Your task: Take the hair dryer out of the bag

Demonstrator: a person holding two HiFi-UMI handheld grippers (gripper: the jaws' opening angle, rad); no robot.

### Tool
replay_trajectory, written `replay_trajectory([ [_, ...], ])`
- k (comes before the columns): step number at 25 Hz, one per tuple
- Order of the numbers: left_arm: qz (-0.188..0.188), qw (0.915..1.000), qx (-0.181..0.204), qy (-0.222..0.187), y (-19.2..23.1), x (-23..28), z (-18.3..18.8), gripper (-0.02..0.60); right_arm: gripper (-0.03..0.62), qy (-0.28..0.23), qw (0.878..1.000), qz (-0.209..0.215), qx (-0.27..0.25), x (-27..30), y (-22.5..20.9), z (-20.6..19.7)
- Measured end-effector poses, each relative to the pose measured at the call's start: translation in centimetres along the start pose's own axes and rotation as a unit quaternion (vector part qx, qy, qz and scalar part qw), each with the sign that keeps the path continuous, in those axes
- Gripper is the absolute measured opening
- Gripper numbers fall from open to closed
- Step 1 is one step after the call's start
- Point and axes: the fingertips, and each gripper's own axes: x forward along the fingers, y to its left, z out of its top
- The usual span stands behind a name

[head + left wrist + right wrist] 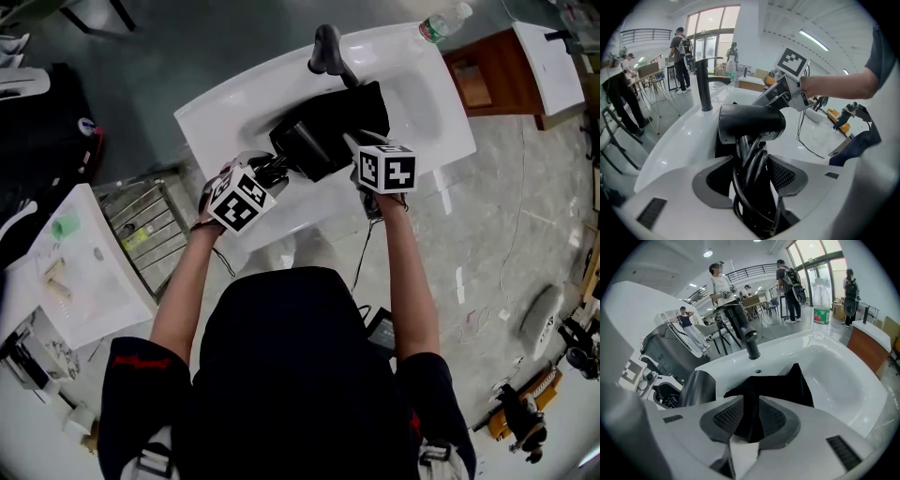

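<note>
Hair dryer in one gripper, bag in the other, both over the sink

The left gripper (752, 185) is clamped on the hair dryer (750, 123), on its handle with the cord coiled round it. The barrel sticks up above the jaws, over the near left part of the white sink (216, 112). The right gripper (750, 420) is pinching a fold of the black bag (780, 383), which sags into the bowl just right of the dryer; can't tell if the two touch. The black faucet (328, 52) stands at the back edge right behind the bag, and a water bottle (445, 23) is on the back right corner, well apart from both. A wire rack (150, 225) sits on the floor left of the sink.
</note>
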Motion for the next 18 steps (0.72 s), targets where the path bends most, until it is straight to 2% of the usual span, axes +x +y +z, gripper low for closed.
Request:
replay_trajectory([
  [3,0.011,0.9998,-0.008,-0.015,0.0,-1.2,0.3,0.227,0.079,-0.015,1.0,-0.009,-0.004,-1.4,0.7,0.3],
  [6,0.015,0.9991,-0.014,-0.037,-0.6,-2.0,1.2,0.227,0.058,-0.027,0.999,-0.019,-0.009,-3.2,1.1,0.5],
  [13,0.039,0.9961,-0.022,-0.076,0.8,-5.1,2.3,0.227,0.043,-0.078,0.996,-0.026,-0.034,-5.8,4.0,2.8],
  [18,0.057,0.9875,-0.053,-0.137,1.1,-8.4,4.5,0.227,0.038,-0.133,0.989,-0.037,-0.057,-8.6,5.9,4.8],
])
